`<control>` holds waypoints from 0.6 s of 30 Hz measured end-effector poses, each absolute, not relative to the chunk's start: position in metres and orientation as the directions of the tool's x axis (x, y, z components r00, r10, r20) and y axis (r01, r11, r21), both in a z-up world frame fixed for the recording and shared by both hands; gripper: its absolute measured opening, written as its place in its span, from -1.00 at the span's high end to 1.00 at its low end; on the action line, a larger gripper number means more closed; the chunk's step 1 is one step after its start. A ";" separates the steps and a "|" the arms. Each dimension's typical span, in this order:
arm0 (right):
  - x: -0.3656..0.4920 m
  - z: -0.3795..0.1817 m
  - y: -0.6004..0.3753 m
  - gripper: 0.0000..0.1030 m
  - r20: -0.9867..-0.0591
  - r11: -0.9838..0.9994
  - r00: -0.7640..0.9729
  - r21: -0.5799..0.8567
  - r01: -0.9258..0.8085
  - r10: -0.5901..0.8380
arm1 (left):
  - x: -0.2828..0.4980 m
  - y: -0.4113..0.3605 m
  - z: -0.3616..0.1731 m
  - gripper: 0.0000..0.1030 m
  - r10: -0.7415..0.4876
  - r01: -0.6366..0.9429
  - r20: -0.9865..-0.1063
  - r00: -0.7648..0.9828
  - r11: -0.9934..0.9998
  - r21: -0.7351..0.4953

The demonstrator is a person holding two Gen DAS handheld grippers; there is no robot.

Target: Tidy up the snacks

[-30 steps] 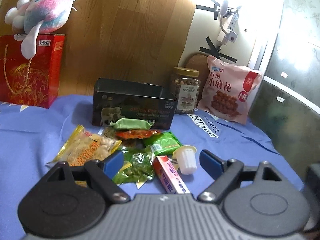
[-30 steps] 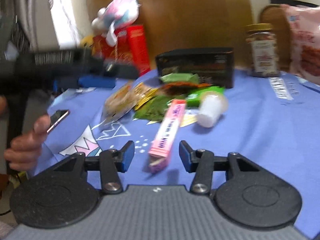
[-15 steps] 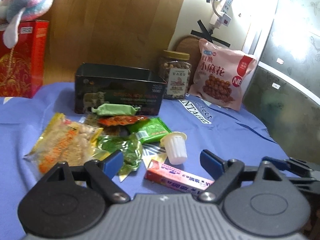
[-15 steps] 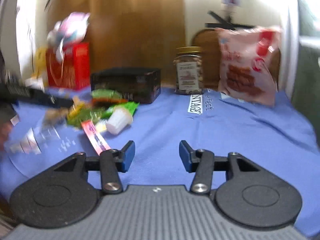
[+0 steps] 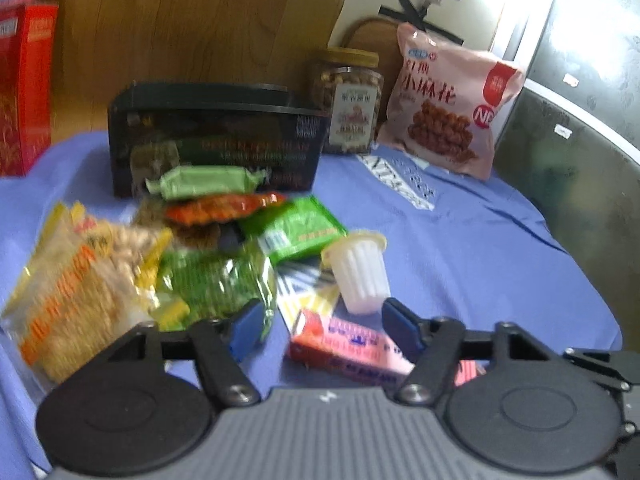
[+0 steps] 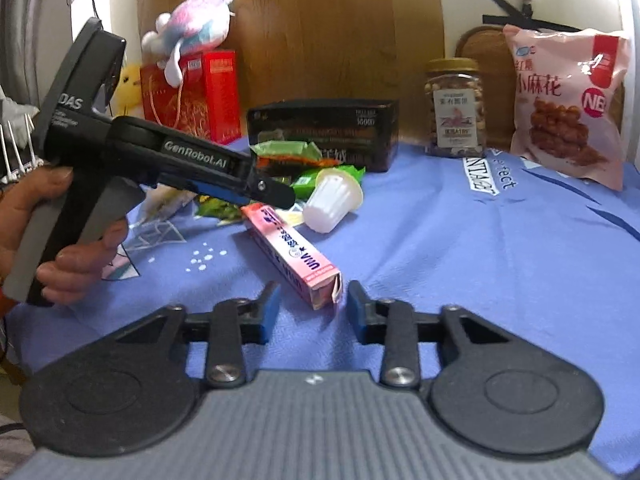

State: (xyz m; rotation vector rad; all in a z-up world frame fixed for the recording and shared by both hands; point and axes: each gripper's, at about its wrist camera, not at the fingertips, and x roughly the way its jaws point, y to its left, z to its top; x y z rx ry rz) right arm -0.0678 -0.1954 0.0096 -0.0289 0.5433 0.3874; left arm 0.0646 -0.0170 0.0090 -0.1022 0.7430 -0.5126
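Observation:
A pink snack box (image 6: 292, 252) lies on the blue cloth. Its near end sits between the fingertips of my right gripper (image 6: 314, 304), whose jaws are closing; a gap still shows beside the left pad. My left gripper (image 5: 324, 326) hovers over the same box (image 5: 344, 348), jaws closing, pads clear of it. A white jelly cup (image 5: 360, 276) stands upside down just beyond. Green packets (image 5: 216, 284), an orange packet (image 5: 224, 208) and a yellow peanut bag (image 5: 80, 292) are heaped in front of an open black tin (image 5: 216, 136). A hand holds the left gripper (image 6: 276, 196) over the heap.
A nut jar (image 5: 348, 100) and a pink bag of fried twists (image 5: 448, 108) stand at the back right. A red gift bag (image 6: 192, 92) with a plush toy (image 6: 192, 28) on it stands at the back left. The table drops off on the right.
The left gripper came forward and down toward the heap and its jaws narrowed. The right view swung right, then back left; the pink box's end now lies between its narrowed jaws.

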 end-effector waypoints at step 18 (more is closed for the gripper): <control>-0.069 0.005 -0.197 0.40 -0.546 0.919 0.757 0.067 -0.388 0.359 | 0.017 0.005 0.013 -0.23 -0.501 0.332 -0.614 0.610 0.865 -0.376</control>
